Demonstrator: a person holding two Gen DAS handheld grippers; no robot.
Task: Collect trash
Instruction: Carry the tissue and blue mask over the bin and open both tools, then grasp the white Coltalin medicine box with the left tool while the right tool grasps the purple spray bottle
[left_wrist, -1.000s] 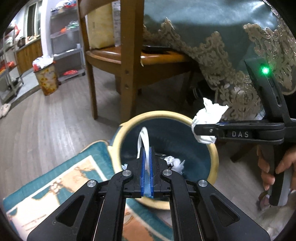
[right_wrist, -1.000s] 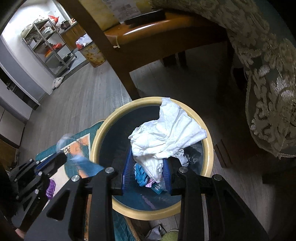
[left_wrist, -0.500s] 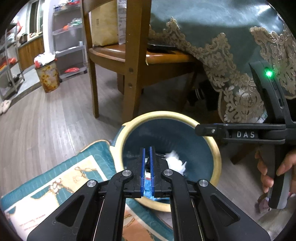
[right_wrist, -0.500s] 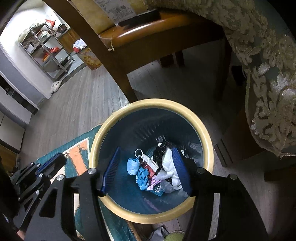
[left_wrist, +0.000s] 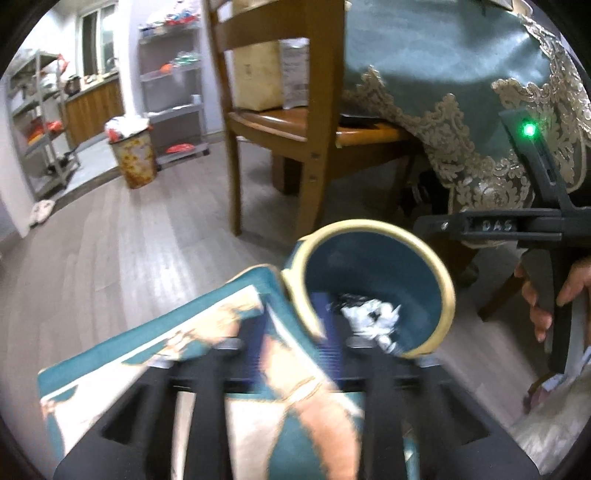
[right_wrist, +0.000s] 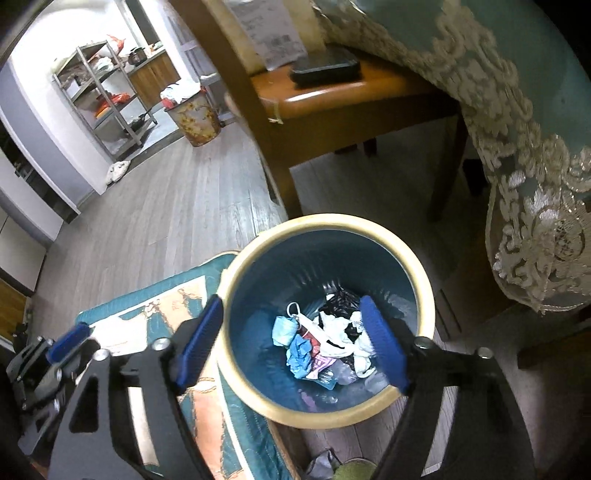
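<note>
Lower centre of the right wrist view: we are holding the right tongs (right_wrist: 291, 341) wide apart and empty above the one bin (right_wrist: 255, 266); the white tissue they carried a second ago is now lying among the trash (right_wrist: 325, 343) at the bottom, so this piece is collected. The left tongs (left_wrist: 295, 354) are blurring in the lower centre; we cannot tell their opening. One mat (right_wrist: 155, 310), one chair (right_wrist: 354, 99).

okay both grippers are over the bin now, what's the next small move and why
Probably lift the right gripper away from the bin to look for more trash. Its jaws stand wide open and empty, and the crumpled tissue already lies inside.
</note>
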